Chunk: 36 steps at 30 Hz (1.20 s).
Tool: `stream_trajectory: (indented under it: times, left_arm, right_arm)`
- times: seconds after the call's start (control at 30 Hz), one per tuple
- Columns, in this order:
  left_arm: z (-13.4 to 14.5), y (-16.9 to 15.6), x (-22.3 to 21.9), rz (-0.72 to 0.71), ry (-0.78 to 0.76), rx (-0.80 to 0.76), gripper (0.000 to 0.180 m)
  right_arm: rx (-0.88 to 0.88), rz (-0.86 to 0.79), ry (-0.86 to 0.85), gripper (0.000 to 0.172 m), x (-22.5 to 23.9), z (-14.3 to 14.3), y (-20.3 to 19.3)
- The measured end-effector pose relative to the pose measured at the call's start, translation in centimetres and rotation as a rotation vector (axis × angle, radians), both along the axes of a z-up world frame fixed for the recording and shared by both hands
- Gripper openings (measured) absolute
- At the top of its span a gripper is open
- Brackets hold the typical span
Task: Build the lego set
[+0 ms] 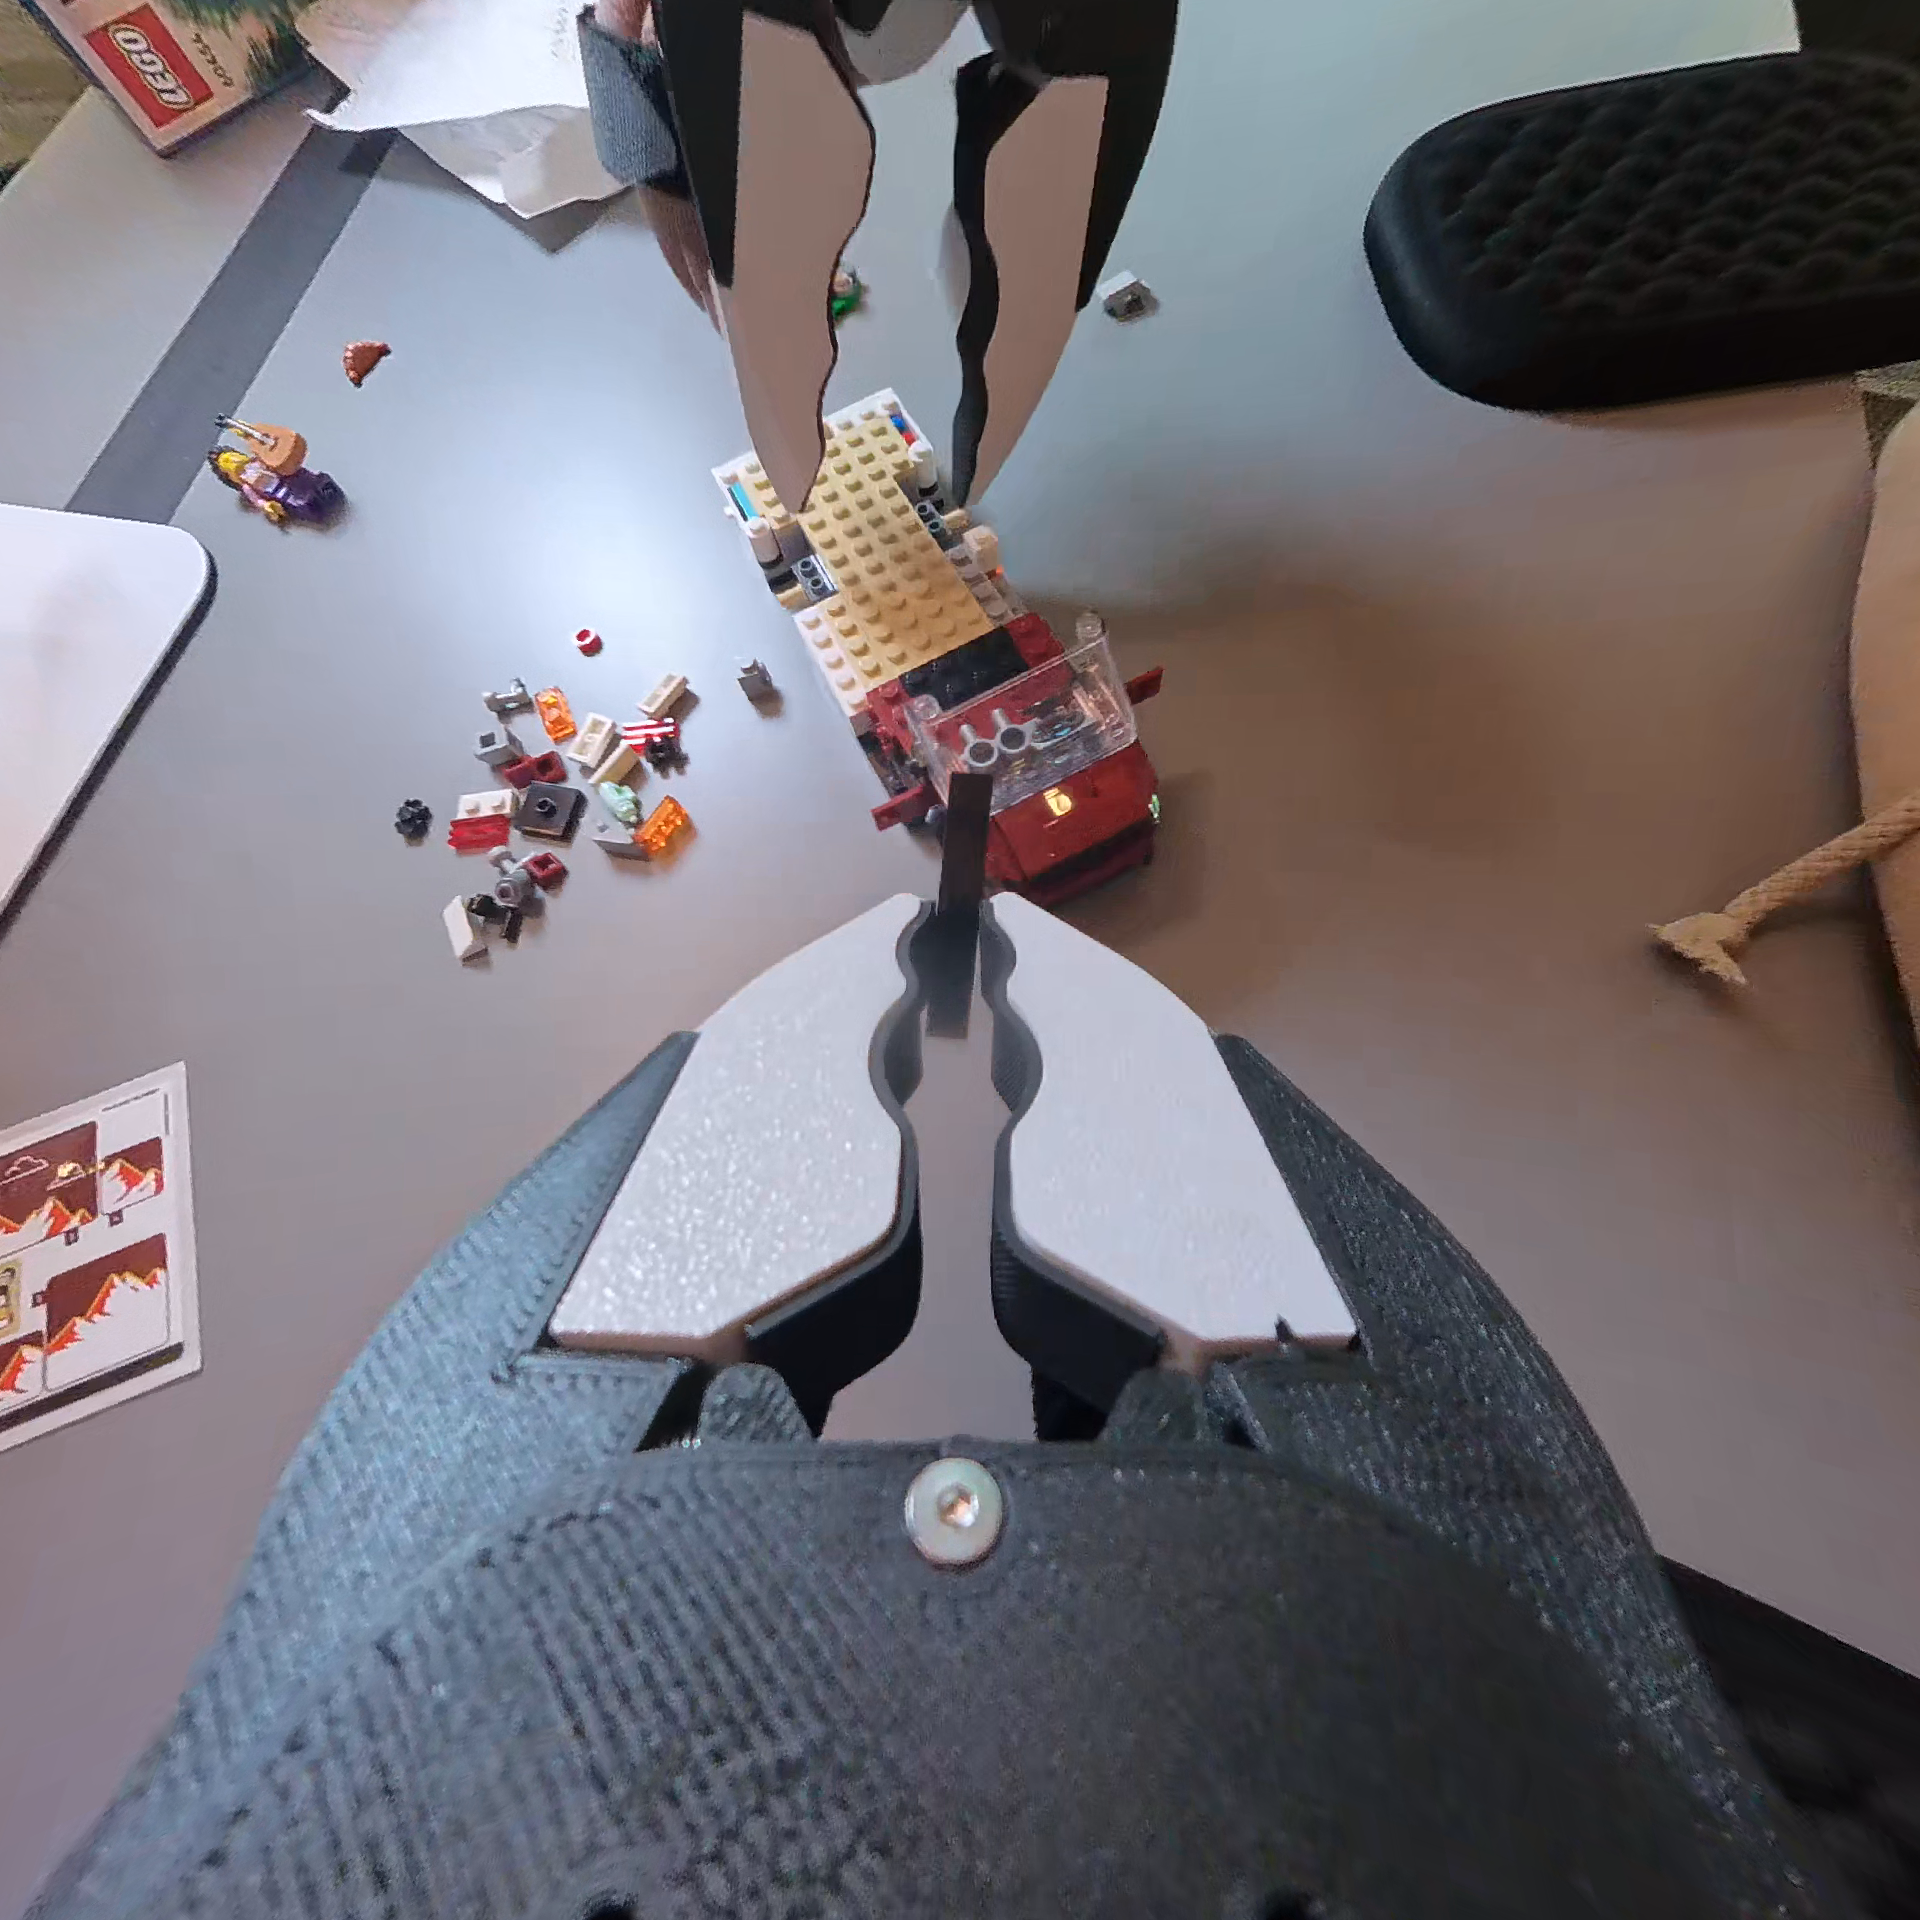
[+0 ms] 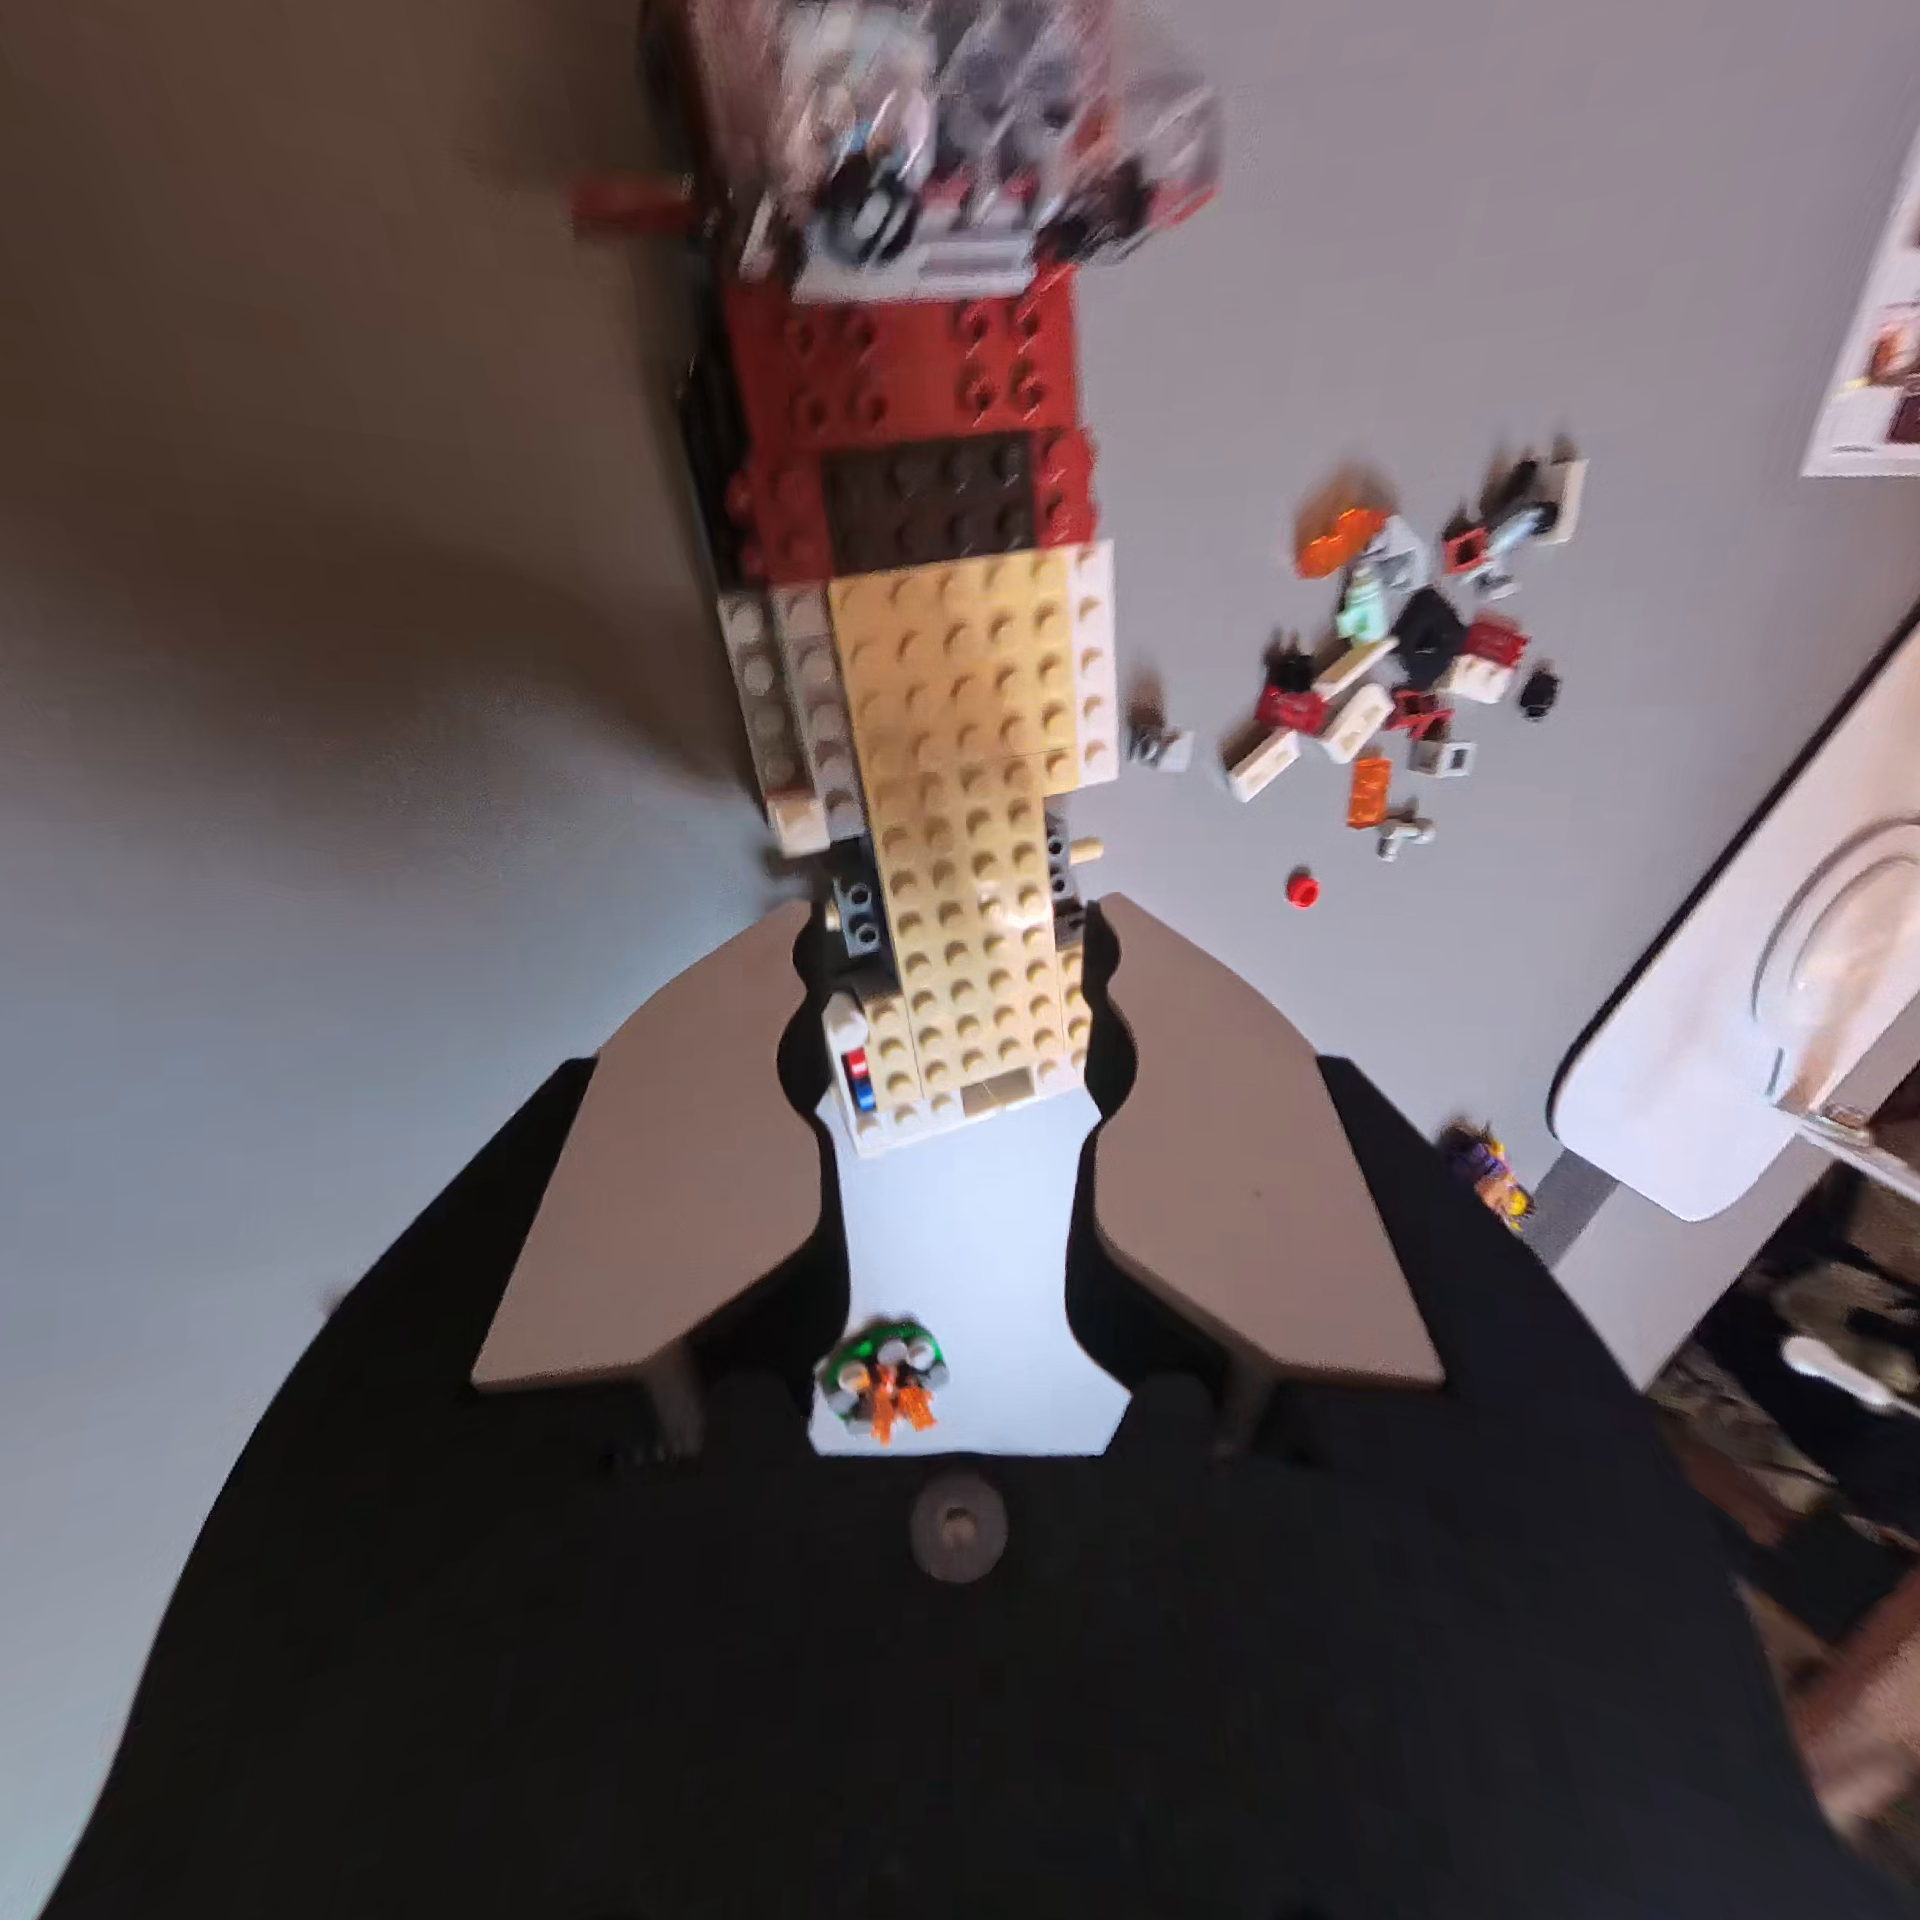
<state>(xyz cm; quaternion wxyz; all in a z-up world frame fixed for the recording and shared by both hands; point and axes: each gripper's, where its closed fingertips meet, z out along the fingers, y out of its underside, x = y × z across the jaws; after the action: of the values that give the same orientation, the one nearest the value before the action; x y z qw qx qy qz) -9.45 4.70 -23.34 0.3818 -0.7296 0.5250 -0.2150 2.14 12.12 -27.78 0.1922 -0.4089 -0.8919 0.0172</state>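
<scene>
Two grippers [image 1: 951, 914] [image 2: 951, 935] straddle the brick van [image 1: 935, 665], open table [image 1: 1455, 727] beside

Soft daylight falls evenly over the grey table [image 1: 1403, 582], which takes a warm brownish cast on the right of the left wrist view and the left of the right wrist view, and the brick-built vehicle [image 1: 935, 665] throws only a faint shadow. The left wrist view is sharp, with small glints on the clear windscreen [image 1: 1023, 717], though the wide lens bends the edges and swells the near hand-held gripper [image 1: 951, 914]. The right wrist view is motion-blurred, worst at the vehicle's far end, and its own gripper body is black silhouette
</scene>
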Motion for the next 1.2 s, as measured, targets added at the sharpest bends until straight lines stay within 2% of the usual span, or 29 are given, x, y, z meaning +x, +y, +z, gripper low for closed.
stream_trajectory:
  times: [0.1,0.2,0.27,0.37,0.53,0.6,0.63,0.83,0.9,1.0,1.1,1.2]
  left_arm:
    - [-0.2,0.6,0.1,-0.011,-0.001,0.02,0.008]
    - [0.2,0.3,1.2,-0.092,-0.01,0.045,0.008]
    - [0.6,0.1,2.0,-0.16,0.004,0.068,0.008]
    - [1.5,-0.1,3.7,-0.264,0.012,0.107,0.008]
    - [2.5,-0.2,5.6,-0.367,0.073,0.159,0.008]
    - [2.5,-0.4,6.0,-0.394,0.085,0.155,0.008]
    - [2.5,-0.5,6.1,-0.403,0.092,0.16,0.008]
    - [2.8,-0.3,6.2,-0.387,0.044,0.156,0.009]
    - [2.9,0.1,5.8,-0.348,0.012,0.15,0.021]
    - [1.7,0.7,4.3,-0.274,-0.025,0.081,0.031]
    - [-1.2,1.0,2.5,-0.199,-0.033,-0.029,0.042]
    - [-3.7,0.4,2.1,-0.183,-0.024,-0.121,0.052]
  right_arm:
    - [-0.286,-0.222,0.201,0.055,-2.1,2.5,-2.5]
    - [-0.535,-0.413,0.469,0.05,-4.0,5.4,-5.0]
    - [-0.579,-0.49,0.624,0.04,-4.8,6.9,-6.0]
    - [-0.573,-0.576,0.728,0.033,-5.5,7.6,-7.2]
    - [-0.414,-0.629,0.765,0.018,-5.2,7.3,-7.7]
    - [-0.401,-0.644,0.778,0.013,-5.1,7.4,-7.9]
    - [-0.398,-0.649,0.785,0.008,-5.1,7.5,-8.0]
    - [-0.385,-0.71,0.823,0.008,-4.9,7.6,-8.0]
    - [-0.397,-0.755,0.86,0.008,-4.6,7.7,-7.5]
    - [-0.403,-0.816,0.911,0.008,-3.4,7.9,-6.8]
    - [-0.411,-0.881,0.941,0.008,-1.8,7.6,-6.2]
    - [-0.443,-0.921,0.97,0.008,-1.0,7.2,-5.9]
